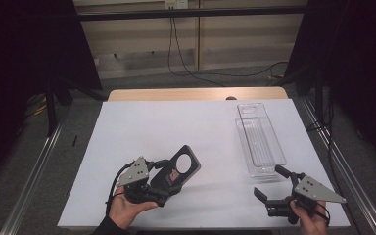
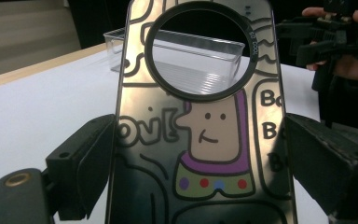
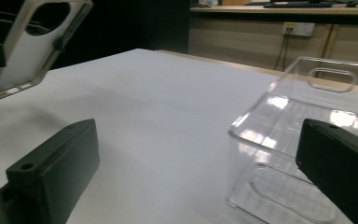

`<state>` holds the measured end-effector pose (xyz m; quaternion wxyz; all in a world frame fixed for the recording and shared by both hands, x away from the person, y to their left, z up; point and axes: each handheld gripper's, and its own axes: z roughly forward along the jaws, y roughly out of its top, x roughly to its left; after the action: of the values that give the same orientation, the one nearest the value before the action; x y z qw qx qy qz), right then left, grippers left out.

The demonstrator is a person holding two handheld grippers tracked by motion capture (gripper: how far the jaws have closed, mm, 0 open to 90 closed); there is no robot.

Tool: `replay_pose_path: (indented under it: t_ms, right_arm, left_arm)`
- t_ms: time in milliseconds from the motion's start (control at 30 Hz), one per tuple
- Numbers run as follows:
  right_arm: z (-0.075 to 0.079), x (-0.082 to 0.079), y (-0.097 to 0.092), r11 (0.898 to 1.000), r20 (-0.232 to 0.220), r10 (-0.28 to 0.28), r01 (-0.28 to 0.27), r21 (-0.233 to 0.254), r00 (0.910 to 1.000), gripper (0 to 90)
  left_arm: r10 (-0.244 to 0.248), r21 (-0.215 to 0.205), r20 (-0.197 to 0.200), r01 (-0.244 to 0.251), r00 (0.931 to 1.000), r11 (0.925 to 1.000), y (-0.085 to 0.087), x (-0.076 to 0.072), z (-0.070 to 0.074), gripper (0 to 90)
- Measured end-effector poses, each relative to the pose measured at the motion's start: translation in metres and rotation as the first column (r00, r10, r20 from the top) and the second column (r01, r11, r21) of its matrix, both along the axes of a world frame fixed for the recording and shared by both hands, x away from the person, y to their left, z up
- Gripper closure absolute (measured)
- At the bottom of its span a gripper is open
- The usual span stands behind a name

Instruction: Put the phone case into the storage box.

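A dark phone case (image 1: 178, 169) with a round camera hole and a cartoon figure is held up off the table by my left gripper (image 1: 164, 183). In the left gripper view the case (image 2: 205, 140) stands upright with both jaws pressed against its sides. A long clear plastic tray (image 1: 259, 138) lies on the white table at the right. My right gripper (image 1: 270, 182) rests near the table's front right corner, jaws wide apart and nothing between them, just short of the tray's near end (image 3: 303, 140). The right gripper view shows the case's pale inner side (image 3: 30, 44) at upper left.
The white table surface (image 1: 176, 127) has a wooden strip along its far edge. Dark curtains hang at both sides, and cables trail on the floor behind. A hand holds each gripper at the table's near edge.
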<state>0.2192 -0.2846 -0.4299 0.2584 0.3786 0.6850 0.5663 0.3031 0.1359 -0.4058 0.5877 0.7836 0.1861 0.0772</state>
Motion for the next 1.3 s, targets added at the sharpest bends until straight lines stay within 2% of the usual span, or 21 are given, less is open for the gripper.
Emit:
replay_pose_path:
  t_ms: [67, 133, 300, 533, 667, 767, 900, 1067, 1100, 1133, 1200, 1267, 1300]
  right_arm:
    - [-0.001, 0.0, 0.004, 1.0, -0.001, 0.019, -0.019, 0.023, 0.9998, 0.0]
    - [0.0, 0.0, 0.008, 0.999, 0.001, 0.045, -0.045, 0.031, 0.999, 0.0]
    - [0.008, 0.001, 0.016, 0.992, 0.011, 0.098, -0.099, 0.081, 0.9951, 0.0]
    - [0.011, 0.004, 0.028, 0.984, 0.009, 0.156, -0.156, 0.091, 0.9878, 0.0]
    - [0.014, 0.007, 0.038, 0.97, 0.017, 0.222, -0.223, 0.1, 0.9748, 0.0]
    - [0.018, 0.008, 0.044, 0.968, 0.015, 0.234, -0.234, 0.093, 0.9721, 0.0]
    - [0.02, 0.011, 0.047, 0.958, 0.021, 0.268, -0.269, 0.101, 0.9631, 0.0]
    - [0.024, 0.013, 0.051, 0.943, 0.034, 0.316, -0.318, 0.102, 0.9483, 0.0]
    - [0.025, 0.014, 0.052, 0.935, 0.038, 0.336, -0.338, 0.107, 0.9411, 0.0]
    - [0.026, 0.014, 0.052, 0.931, 0.043, 0.346, -0.348, 0.105, 0.9373, 0.0]
    - [0.028, 0.015, 0.054, 0.926, 0.048, 0.361, -0.364, 0.103, 0.9312, 0.0]
    - [0.03, 0.016, 0.055, 0.923, 0.048, 0.369, -0.372, 0.102, 0.9283, 0.0]
    - [0.031, 0.018, 0.057, 0.917, 0.047, 0.382, -0.385, 0.102, 0.923, 0.0]
  left_arm:
    - [0.0, -0.013, -0.017, 0.0, 0.9999, 0.9999, -0.001, 0.0, 0.001, 12.3]
    - [-0.001, -0.015, -0.017, 0.0, 0.9999, 0.9999, -0.001, -0.001, 0.002, 12.3]
    - [-0.041, -0.025, -0.025, 0.04, 0.9988, 0.9989, -0.007, -0.003, 0.002, 12.3]
    - [-0.094, -0.019, -0.024, 0.093, 0.9953, 0.9955, -0.014, -0.006, 0.002, 12.3]
    - [-0.107, -0.01, -0.035, 0.106, 0.9937, 0.9943, -0.016, -0.006, 0.002, 12.3]
    - [-0.117, -0.017, -0.036, 0.116, 0.9925, 0.9931, -0.017, -0.006, 0.002, 12.3]
    - [-0.138, -0.009, -0.028, 0.138, 0.99, 0.9904, -0.018, -0.005, 0.002, 12.3]
    - [-0.182, 0.003, -0.022, 0.182, 0.983, 0.9833, -0.023, -0.008, 0.001, 12.3]
    - [-0.189, 0.002, -0.022, 0.189, 0.9817, 0.9819, -0.024, -0.008, 0.001, 12.3]
    - [-0.203, -0.003, -0.026, 0.203, 0.9789, 0.9793, -0.026, -0.009, 0.001, 12.3]
    - [-0.209, -0.009, -0.02, 0.209, 0.9777, 0.9779, -0.028, -0.009, 0.002, 12.3]
    - [-0.226, -0.016, -0.023, 0.226, 0.9738, 0.974, -0.029, -0.009, 0.003, 12.3]
    - [-0.231, -0.016, -0.022, 0.23, 0.9728, 0.973, -0.03, -0.008, 0.003, 12.3]
